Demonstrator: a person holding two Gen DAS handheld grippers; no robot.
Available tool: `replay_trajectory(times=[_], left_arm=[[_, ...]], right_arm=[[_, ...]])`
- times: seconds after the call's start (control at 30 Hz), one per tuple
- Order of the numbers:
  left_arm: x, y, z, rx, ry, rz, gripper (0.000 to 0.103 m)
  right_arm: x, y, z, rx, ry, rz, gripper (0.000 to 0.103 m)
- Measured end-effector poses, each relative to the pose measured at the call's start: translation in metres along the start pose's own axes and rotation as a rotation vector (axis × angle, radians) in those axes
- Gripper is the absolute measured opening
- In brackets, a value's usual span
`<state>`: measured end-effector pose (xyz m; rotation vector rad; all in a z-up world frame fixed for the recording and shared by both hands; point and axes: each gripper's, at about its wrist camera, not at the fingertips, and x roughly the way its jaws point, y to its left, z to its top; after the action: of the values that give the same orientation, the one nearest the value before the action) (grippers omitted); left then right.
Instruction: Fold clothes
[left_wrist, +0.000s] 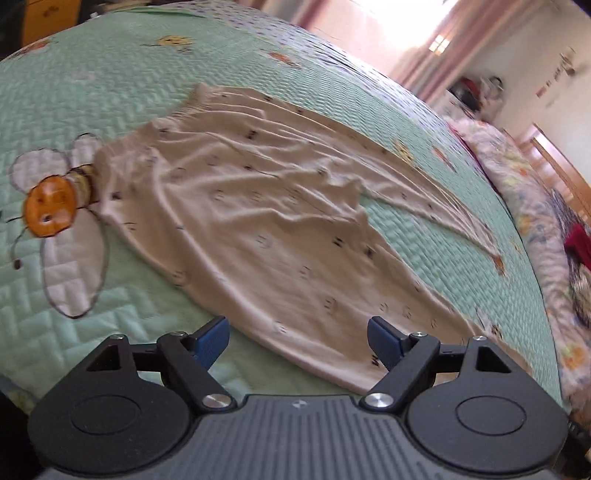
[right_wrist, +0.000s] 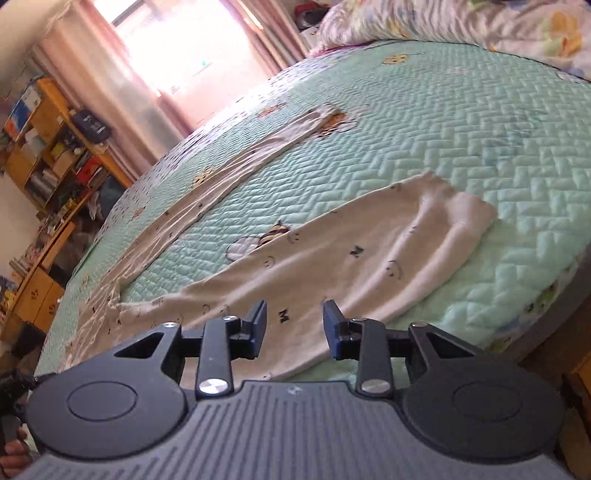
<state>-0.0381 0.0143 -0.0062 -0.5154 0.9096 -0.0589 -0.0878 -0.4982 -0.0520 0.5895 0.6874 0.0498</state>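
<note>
Closest in, the left gripper (left_wrist: 297, 341) has its jaws spread wide with nothing between them; the near edge of a beige pair of trousers (left_wrist: 258, 221) lies on the bed just under and ahead of the gap. The right gripper (right_wrist: 294, 325) is also spread, less widely, and holds nothing; one trouser leg (right_wrist: 351, 258) runs from between its jaws away to the right, ending in a cuff (right_wrist: 461, 214).

Ahead of both sets of jaws the trousers lie spread open on the green quilt (right_wrist: 443, 129), creased but flat. In the left view the gathered waistband (left_wrist: 122, 158) sits up and to the left of the jaws, beside a stitched bee (left_wrist: 51, 210). The second leg (right_wrist: 229, 162) stretches well beyond the right jaws toward the far left, apart from the first, with bare quilt between them.

As I judge it, no fold shows: the legs lie splayed in a V, not laid together. Bringing one leg over the other and then doubling the length remains. Farthest off are a rumpled flowered blanket (right_wrist: 461, 22), curtains (right_wrist: 110, 74) and shelves (right_wrist: 48, 147).
</note>
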Motion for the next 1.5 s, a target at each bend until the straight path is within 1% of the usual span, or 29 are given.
replay_trajectory(times=[0.03, 0.1, 0.27, 0.37, 0.47, 0.57, 0.63, 0.7, 0.8, 0.9, 0.93, 0.97, 1.0, 1.07, 1.13, 1.23, 1.27, 1.33, 1.5], left_arm=[[-0.002, 0.006, 0.003, -0.022, -0.004, 0.005, 0.084], [-0.004, 0.013, 0.007, -0.047, -0.009, 0.01, 0.084], [-0.006, 0.02, 0.017, -0.053, -0.033, 0.031, 0.084], [-0.005, 0.023, 0.026, -0.058, -0.041, 0.034, 0.084], [-0.003, 0.026, 0.036, -0.063, -0.05, 0.038, 0.084], [-0.005, 0.029, 0.053, -0.072, -0.086, 0.05, 0.083], [-0.005, 0.031, 0.065, -0.076, -0.101, 0.054, 0.083], [-0.004, 0.032, 0.078, -0.078, -0.109, 0.056, 0.083], [0.002, 0.034, 0.097, -0.09, -0.107, 0.062, 0.082], [0.007, 0.036, 0.114, -0.098, -0.113, 0.063, 0.082], [0.009, 0.035, 0.118, -0.091, -0.114, 0.053, 0.082], [0.011, 0.033, 0.121, -0.083, -0.115, 0.045, 0.082], [0.014, 0.031, 0.125, -0.071, -0.11, 0.047, 0.082], [0.024, 0.026, 0.129, -0.039, -0.093, 0.076, 0.083], [0.034, 0.022, 0.133, -0.006, -0.076, 0.11, 0.083], [0.042, 0.023, 0.135, 0.022, -0.077, 0.124, 0.083], [0.045, 0.025, 0.135, 0.02, -0.077, 0.122, 0.083], [0.049, 0.034, 0.136, -0.016, -0.065, 0.105, 0.083], [0.059, 0.052, 0.129, -0.068, -0.043, 0.054, 0.083]], right_arm=[[0.004, 0.003, -0.001, 0.003, 0.009, 0.014, 0.043], [0.012, 0.01, -0.003, 0.008, 0.023, 0.039, 0.05], [0.022, 0.019, -0.002, -0.02, 0.031, 0.054, 0.051], [0.028, 0.016, 0.006, -0.002, 0.03, 0.054, 0.051], [0.035, 0.019, 0.015, -0.018, 0.024, 0.062, 0.051], [0.044, 0.027, 0.024, -0.041, 0.021, 0.068, 0.051], [0.053, 0.035, 0.03, -0.053, 0.029, 0.092, 0.051], [0.064, 0.051, 0.037, -0.098, 0.042, 0.123, 0.051], [0.083, 0.087, 0.047, -0.208, 0.068, 0.206, 0.051], [0.103, 0.136, 0.056, -0.361, 0.077, 0.283, 0.051], [0.11, 0.154, 0.059, -0.425, 0.074, 0.306, 0.051], [0.118, 0.173, 0.061, -0.502, 0.066, 0.325, 0.053], [0.128, 0.192, 0.064, -0.573, 0.055, 0.34, 0.057], [0.148, 0.23, 0.069, -0.707, 0.03, 0.368, 0.064], [0.175, 0.267, 0.077, -0.807, 0.015, 0.399, 0.065], [0.225, 0.316, 0.091, -0.905, 0.042, 0.429, 0.065], [0.242, 0.33, 0.094, -0.929, 0.059, 0.436, 0.065], [0.274, 0.358, 0.096, -0.971, 0.08, 0.455, 0.065], [0.336, 0.414, 0.074, -1.134, 0.112, 0.508, 0.065]])
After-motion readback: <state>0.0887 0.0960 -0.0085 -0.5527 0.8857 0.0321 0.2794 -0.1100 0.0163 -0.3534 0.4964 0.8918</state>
